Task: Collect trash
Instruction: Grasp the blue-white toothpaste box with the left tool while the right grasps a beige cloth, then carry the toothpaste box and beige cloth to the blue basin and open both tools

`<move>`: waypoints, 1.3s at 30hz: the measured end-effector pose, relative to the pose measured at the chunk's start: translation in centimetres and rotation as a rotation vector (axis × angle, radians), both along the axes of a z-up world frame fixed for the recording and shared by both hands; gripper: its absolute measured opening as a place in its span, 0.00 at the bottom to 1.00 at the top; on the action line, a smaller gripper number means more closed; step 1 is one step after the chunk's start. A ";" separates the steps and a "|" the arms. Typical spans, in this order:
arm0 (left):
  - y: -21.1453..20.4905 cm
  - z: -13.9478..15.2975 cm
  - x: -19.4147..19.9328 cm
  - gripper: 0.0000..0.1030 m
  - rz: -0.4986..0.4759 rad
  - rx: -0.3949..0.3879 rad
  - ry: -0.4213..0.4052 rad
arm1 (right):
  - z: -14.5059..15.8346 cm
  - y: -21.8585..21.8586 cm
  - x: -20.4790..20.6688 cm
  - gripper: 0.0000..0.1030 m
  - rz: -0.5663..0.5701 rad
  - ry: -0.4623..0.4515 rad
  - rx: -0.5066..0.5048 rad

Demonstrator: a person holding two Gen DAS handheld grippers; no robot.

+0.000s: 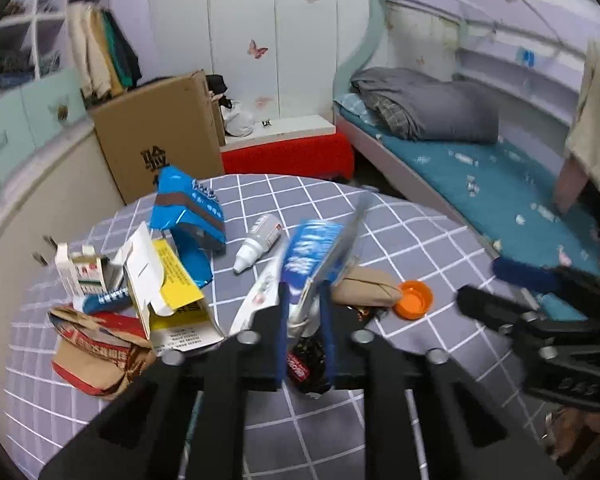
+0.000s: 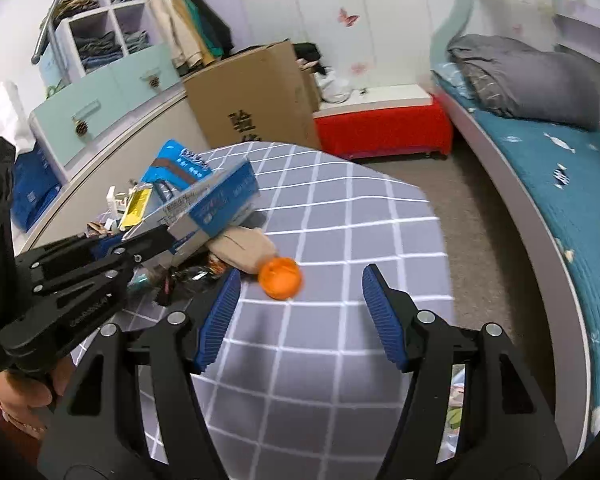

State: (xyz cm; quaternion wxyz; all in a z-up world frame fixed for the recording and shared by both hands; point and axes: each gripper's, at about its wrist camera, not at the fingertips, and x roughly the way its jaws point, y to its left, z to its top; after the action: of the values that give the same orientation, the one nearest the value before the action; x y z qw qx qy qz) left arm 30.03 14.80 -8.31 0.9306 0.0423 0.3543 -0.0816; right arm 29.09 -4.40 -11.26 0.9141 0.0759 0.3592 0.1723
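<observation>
At the left edge of the table (image 1: 380, 216), which wore a grey cloth with white checks, lay a heap of rubbish: a crushed brown and red paper bag (image 1: 96, 356), a small white carton (image 1: 85, 274) and an opened yellow and white box (image 1: 172, 296). Behind these stood a crumpled blue foil packet (image 1: 188, 208). A little to the right a small white bottle (image 1: 258, 242) lay on its side on the cloth.

Next came the left gripper (image 1: 305, 312), its jaws closed tight on a flattened blue and white carton (image 1: 316, 256), which stuck up from between them, off the cloth. Below it lay a dark wrapper (image 1: 306, 360). Just right of the carton a tan paper wad (image 1: 364, 290) rested on the table, and an orange bottle cap (image 1: 413, 299) lay touching its end.

The right gripper (image 2: 300, 320) hung over bare cloth near the cap, its blue pads (image 2: 218, 320) standing well apart with nothing between them. A hand (image 2: 32, 392) showed at the left gripper's handle in the right wrist view.
</observation>
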 end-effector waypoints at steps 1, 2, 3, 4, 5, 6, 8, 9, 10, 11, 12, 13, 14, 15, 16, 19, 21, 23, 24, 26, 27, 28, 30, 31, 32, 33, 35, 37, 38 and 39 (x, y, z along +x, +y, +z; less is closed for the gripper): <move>0.6 0.2 -0.3 0.04 0.023 -0.017 -0.014 | 0.0 0.3 0.4 0.61 0.010 0.003 0.006; 0.7 0.4 -0.5 0.03 0.042 -0.018 -0.033 | 0.0 0.7 0.8 0.61 0.025 0.007 0.011; 0.9 0.7 -0.8 0.03 0.059 -0.022 -0.054 | 0.0 1.1 1.0 0.61 0.034 0.010 0.011; 1.2 1.0 -1.1 0.03 0.071 -0.033 -0.073 | 0.0 1.6 1.4 0.61 0.044 0.012 0.010; 1.5 1.4 -1.6 0.03 0.087 -0.048 -0.099 | -0.1 2.2 1.7 0.61 0.057 0.014 0.003; 1.7 1.7 -1.9 0.03 0.095 -0.057 -0.117 | -0.1 2.5 2.0 0.61 0.067 0.018 0.000; 2.1 2.3 -2.4 0.03 0.118 -0.063 -0.162 | -0.4 3.5 2.9 0.61 0.084 0.037 0.002; 2.1 2.5 -2.6 0.03 0.117 -0.065 -0.170 | -0.6 3.9 3.3 0.61 0.091 0.045 0.003; 2.1 2.6 -2.8 0.03 0.123 -0.072 -0.179 | -0.7 4.3 3.6 0.61 0.097 0.050 -0.002; 2.1 2.6 -2.8 0.03 0.120 -0.078 -0.182 | -0.7 4.6 3.8 0.61 0.102 0.054 -0.007; 2.0 2.6 -2.9 0.03 0.117 -0.081 -0.181 | -0.9 5.0 4.2 0.61 0.111 0.063 -0.010; 2.0 2.5 -3.1 0.03 0.118 -0.087 -0.183 | -1.1 5.2 4.6 0.61 0.117 0.074 -0.006; 2.0 2.5 -3.1 0.03 0.114 -0.098 -0.180 | -1.3 5.2 4.9 0.61 0.125 0.088 0.004; 2.1 2.5 -3.1 0.03 0.113 -0.112 -0.179 | -1.7 5.4 5.4 0.61 0.134 0.116 0.015; 2.2 2.5 -3.1 0.03 0.112 -0.119 -0.179 | -1.7 5.4 5.6 0.59 0.136 0.122 0.017; 2.7 2.8 -3.1 0.03 0.128 -0.128 -0.186 | -2.1 5.6 5.9 0.38 0.154 0.139 0.028; 2.9 3.1 -3.1 0.03 0.128 -0.135 -0.194 | -2.1 5.6 5.6 0.29 0.153 0.123 0.018; 2.9 3.4 -3.3 0.03 0.114 -0.154 -0.196 | -1.5 5.1 4.9 0.27 0.144 0.090 0.040; 3.0 3.6 -3.4 0.03 0.110 -0.164 -0.197 | -1.0 4.8 4.7 0.26 0.142 0.075 0.051; 2.9 4.1 -3.8 0.03 0.100 -0.180 -0.204 | 0.1 4.0 3.8 0.26 0.130 0.031 0.074; 2.8 4.6 -4.1 0.03 0.094 -0.188 -0.211 | 0.6 3.6 3.5 0.26 0.128 0.019 0.091; 2.7 4.9 -4.4 0.03 0.089 -0.199 -0.216 | 1.1 3.1 3.1 0.26 0.127 0.010 0.115; 2.2 5.9 -5.1 0.03 0.061 -0.239 -0.218 | 2.2 1.9 2.1 0.26 0.115 -0.015 0.156; 1.9 6.4 -5.3 0.03 0.046 -0.256 -0.220 | 2.7 1.3 1.5 0.26 0.108 -0.029 0.167; 1.5 6.9 -5.8 0.03 0.031 -0.270 -0.224 | 3.4 0.2 0.7 0.26 0.095 -0.049 0.189; 1.0 7.3 -6.2 0.03 0.018 -0.279 -0.226 | 3.8 -0.4 0.3 0.26 0.089 -0.058 0.202; -0.2 8.2 -7.2 0.03 -0.016 -0.300 -0.237 | 4.6 -2.2 -1.2 0.26 0.071 -0.080 0.234; -1.8 8.8 -8.0 0.03 -0.061 -0.321 -0.234 | 4.8 -4.1 -2.7 0.26 0.053 -0.097 0.257; -2.5 8.9 -8.3 0.03 -0.078 -0.328 -0.229 | 4.8 -5.3 -3.5 0.26 0.039 -0.105 0.269; -3.4 8.8 -8.6 0.03 -0.097 -0.332 -0.222 | 4.8 -6.3 -4.2 0.26 0.024 -0.110 0.280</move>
State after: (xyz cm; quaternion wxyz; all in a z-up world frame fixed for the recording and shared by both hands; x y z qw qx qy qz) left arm 21.38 11.37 0.53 0.9531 -0.0857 0.2288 -0.1787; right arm 24.87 -10.70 -6.51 0.9108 0.1886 0.2817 0.2355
